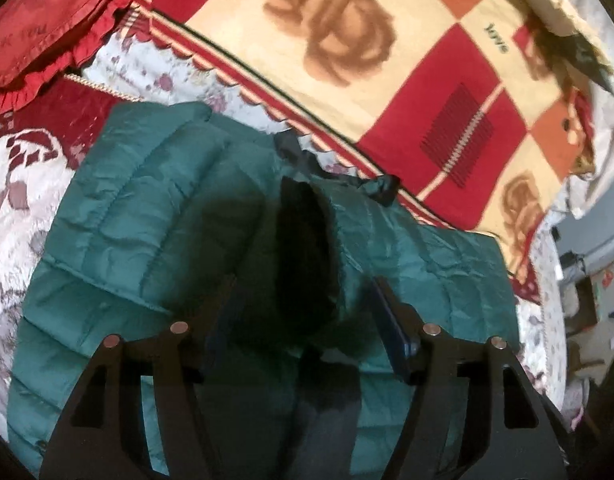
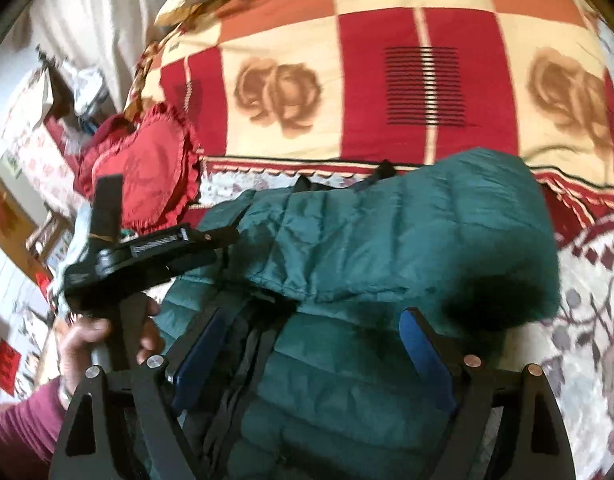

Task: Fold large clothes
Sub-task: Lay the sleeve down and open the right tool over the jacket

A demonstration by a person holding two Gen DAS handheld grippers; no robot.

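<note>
The bed [image 2: 587, 320] fills both views, its pale flowered spread under a checked red and cream blanket [image 2: 347, 80], with a red frilled cushion [image 2: 147, 168] off to one side. Across the spread lies the green padded jacket [image 2: 387, 240], the thing being folded, and one sleeve [image 2: 447, 232] is already laid over the body, its dark cuff opening [image 1: 307, 248] facing the left wrist camera.

Here is how I would judge the step: the sleeve is over, so the job now is to settle it flat and find a fresh edge for the next fold. Puffy nylon like this looks slippery and springy, so it pays to pinch a seam or hem rather than a fat quilted panel, and to move both sides together so the fold stays square.

Now the tools. The right hand-held gripper [image 2: 311, 344] has its blue pads spread wide above the jacket's dark zip line, nothing pinched between them. The left hand-held gripper [image 1: 303, 312] is parted too, straddling the cuff end of the sleeve, the pads not seeming to press the fabric. From the right wrist view you can see it carried by the person's left hand [image 2: 103, 336], in a maroon sleeve, at the jacket's edge.
</note>
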